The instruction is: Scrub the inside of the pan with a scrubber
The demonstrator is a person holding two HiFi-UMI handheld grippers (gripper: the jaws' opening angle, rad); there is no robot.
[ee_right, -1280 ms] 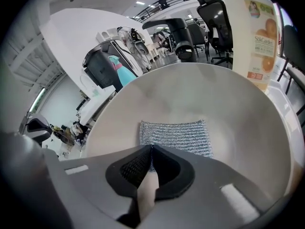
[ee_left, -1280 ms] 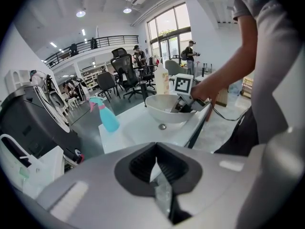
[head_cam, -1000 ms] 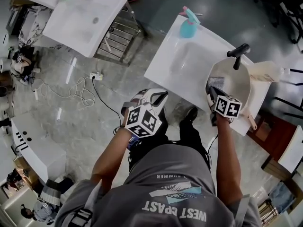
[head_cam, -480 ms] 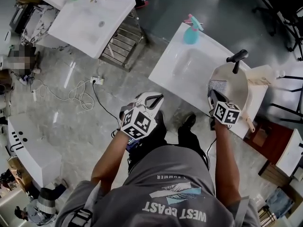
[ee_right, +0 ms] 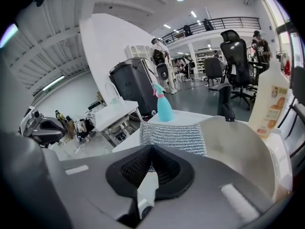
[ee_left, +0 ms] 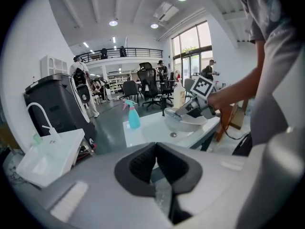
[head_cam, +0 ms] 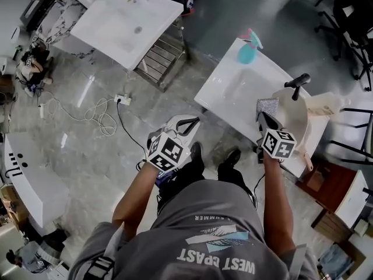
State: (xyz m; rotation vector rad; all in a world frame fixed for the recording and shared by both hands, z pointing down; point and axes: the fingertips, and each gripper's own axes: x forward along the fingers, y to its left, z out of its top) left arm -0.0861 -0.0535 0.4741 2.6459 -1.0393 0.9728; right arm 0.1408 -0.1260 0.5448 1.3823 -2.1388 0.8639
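- Head view: the right gripper (head_cam: 263,120) is seen reaching over the near edge of the pale round metal pan (head_cam: 296,116). The pan is set on the near right corner of the white table with a moulded basin (head_cam: 224,92).
- The silvery rectangular mesh scrubber (head_cam: 267,105) is pinched in the fingers and held at the pan's left rim. Contact with the metal cannot be confirmed from here.
- The pan's black handle (head_cam: 300,81) is pointed away from the person, so the long axis runs near to far. That placing is judged to leave the open bowl clear for the reaching arm.
- The left gripper (head_cam: 186,123) is held low in front of the body, well apart from the table and out of the job. A one-handed scrub is suggested.
- Left gripper view: the fingers are seen pressed together with nothing between them. Beyond them, a teal plastic spray bottle (ee_left: 133,116) is stood on the table, and the pan is spotted under the other gripper.
- Right gripper view: the fingers are clamped on the scrubber's near edge. Its long axis is laid crosswise to them, so a broad face is offered to the pan's inside, which opens to the right.
- The handle is seen at the far rim, with a cream plastic bottle (ee_right: 269,104) beyond it.
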